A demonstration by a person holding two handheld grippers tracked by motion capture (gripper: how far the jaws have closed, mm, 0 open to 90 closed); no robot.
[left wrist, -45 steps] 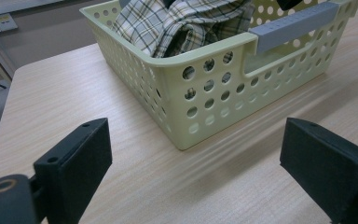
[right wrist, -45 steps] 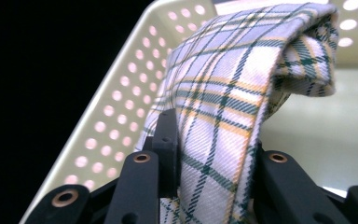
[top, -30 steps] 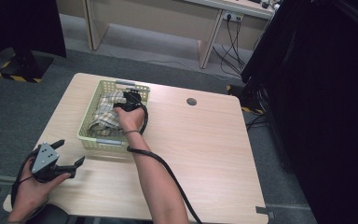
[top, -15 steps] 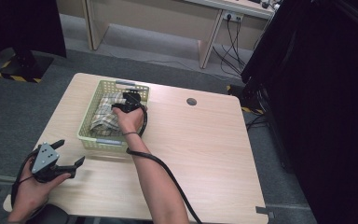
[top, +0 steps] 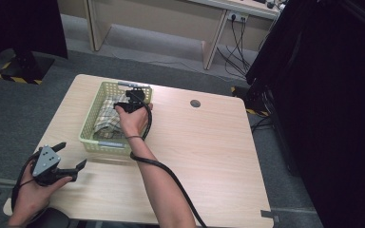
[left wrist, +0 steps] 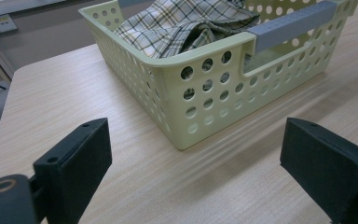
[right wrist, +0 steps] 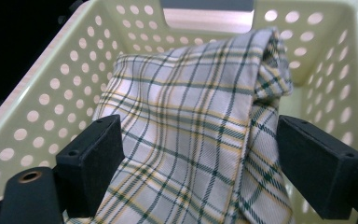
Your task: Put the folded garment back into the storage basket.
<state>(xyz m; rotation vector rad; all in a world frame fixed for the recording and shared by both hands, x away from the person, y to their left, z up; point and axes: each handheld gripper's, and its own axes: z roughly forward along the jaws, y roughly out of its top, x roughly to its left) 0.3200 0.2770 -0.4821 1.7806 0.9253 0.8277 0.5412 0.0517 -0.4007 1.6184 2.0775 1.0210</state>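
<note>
My right gripper [top: 134, 97] hangs inside the pale green basket [top: 89, 121], which sits on the left half of the wooden table [top: 209, 142], toward its far edge; in the right gripper view its jaws stand spread wide, one to each side of the plaid cloth [right wrist: 191, 135], and the fabric rises in a fold between them; the left jaw looks to touch the cloth, though nothing is pinched, and I cannot tell whether the right jaw touches it. The cloth lies heaped in the basket, grey-white with dark green and yellow lines, its highest fold toward the far wall of the basket; from above it shows to the left of my hand [top: 132, 119], filling the basket's left part. My right forearm crosses the near rim of the basket, the black cable [top: 171, 178] trailing along it back toward me.

My left gripper [top: 59, 164] rests low at the near left corner of the table, near the basket's near left corner yet apart from it; its jaws are parted wide with nothing between them; in the left gripper view that corner of the basket and its grey handle [left wrist: 289, 23] lie ahead of the jaws, the cloth showing over the rim.
</note>
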